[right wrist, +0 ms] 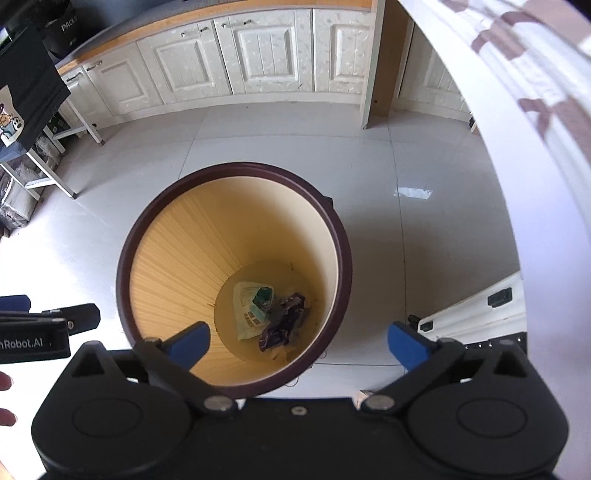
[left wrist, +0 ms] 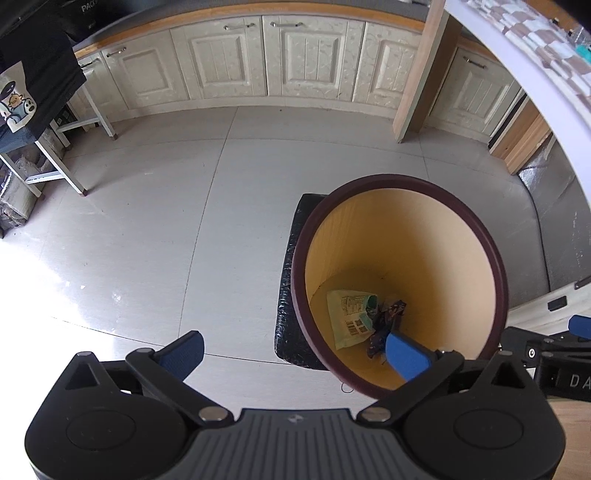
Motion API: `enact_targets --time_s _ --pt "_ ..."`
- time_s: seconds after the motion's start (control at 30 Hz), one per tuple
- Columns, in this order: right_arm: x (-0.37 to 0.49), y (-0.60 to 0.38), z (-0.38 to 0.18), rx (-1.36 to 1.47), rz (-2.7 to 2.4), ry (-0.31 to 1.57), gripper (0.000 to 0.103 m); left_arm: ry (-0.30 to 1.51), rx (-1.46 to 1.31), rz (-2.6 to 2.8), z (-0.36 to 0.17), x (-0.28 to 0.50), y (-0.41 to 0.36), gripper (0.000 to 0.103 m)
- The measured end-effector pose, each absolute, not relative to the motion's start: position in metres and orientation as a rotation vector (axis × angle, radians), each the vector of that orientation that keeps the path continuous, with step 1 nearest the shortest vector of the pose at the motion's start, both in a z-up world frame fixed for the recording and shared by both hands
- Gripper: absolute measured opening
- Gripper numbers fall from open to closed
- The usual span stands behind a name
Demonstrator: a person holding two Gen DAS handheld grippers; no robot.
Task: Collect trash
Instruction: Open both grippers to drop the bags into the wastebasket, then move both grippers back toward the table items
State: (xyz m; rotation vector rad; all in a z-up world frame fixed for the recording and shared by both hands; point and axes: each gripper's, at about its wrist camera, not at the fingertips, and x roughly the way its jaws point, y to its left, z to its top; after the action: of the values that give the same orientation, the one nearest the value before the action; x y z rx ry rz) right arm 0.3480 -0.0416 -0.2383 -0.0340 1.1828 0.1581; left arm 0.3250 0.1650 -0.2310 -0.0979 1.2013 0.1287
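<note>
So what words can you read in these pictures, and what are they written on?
"nRobot.AI": on the left gripper's body, cut off at the picture's edge.
"DA": on the right gripper's body, cut off too.
"PACK": on a black bag on the counter, rest unreadable.
Pale wrapper in the bin: a barcode and print, too small to read.
Black cloth: only a cartoon picture, no words.

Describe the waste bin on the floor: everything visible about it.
The waste bin is round and stands upright on the pale tiled floor, open-topped with no lid. It has a dark maroon rim and outer wall, and a cream-yellow inside with fine vertical ribbing, plastic by the look. At its bottom lie a pale green wrapper and a crumpled dark purple wrapper, touching. A black mat lies against or under its base. Neither gripper touches it.
</note>
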Motion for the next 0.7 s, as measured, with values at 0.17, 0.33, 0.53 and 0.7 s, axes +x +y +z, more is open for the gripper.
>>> enact_targets --time_s 0.17,0.33,0.53,0.7 --pt "0.33 -0.041 -0.217 -0.018 0.166 1.127 0.103 1.13 -0.093 0.135 -0.208 0.3 0.166 0.103" --pt "0.312 -0.042 -0.184 0.002 0.175 1.013 0.103 1.033 -0.095 0.161 -0.178 0.273 0.17 0.103" --pt "0.291 -0.048 -0.143 0.017 0.19 0.898 0.103 0.925 -0.096 0.163 -0.139 0.246 0.17 0.103" --pt "0.266 -0.058 -0.102 0.01 0.199 0.759 0.103 0.813 -0.111 0.153 -0.104 0.228 0.163 0.103"
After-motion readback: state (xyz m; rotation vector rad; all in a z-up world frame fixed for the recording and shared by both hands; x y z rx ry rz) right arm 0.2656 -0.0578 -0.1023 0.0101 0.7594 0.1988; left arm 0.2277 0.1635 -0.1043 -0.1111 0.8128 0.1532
